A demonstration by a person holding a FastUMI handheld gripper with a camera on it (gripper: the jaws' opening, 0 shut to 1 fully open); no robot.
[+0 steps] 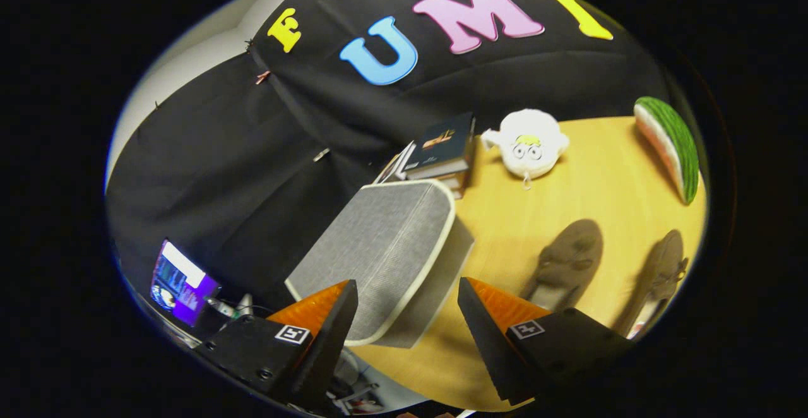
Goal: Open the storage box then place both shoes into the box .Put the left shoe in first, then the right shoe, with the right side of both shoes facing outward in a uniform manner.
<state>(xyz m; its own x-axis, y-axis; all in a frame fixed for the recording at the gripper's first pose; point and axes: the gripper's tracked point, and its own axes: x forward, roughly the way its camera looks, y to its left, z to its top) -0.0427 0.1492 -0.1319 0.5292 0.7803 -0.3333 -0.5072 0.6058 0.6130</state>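
A grey fabric storage box (pixel 385 254) with a cream-trimmed lid stands on the yellow wooden table (pixel 606 172), lid down. My gripper (pixel 407 285) hovers above it, open, and the box's near corner shows in the gap between the orange-and-black fingers (pixel 328 317). Nothing is held. Two brown suede shoes lie side by side on the table to the right of the box: one shoe (pixel 568 260) nearer the box, the other shoe (pixel 663 273) farther right, partly cut off.
A stack of books (pixel 442 149) sits just behind the box. A white plush toy (pixel 529 143) and a watermelon-slice toy (pixel 672 146) lie at the back of the table. A lit screen (pixel 180 282) stands off the table, left of the fingers.
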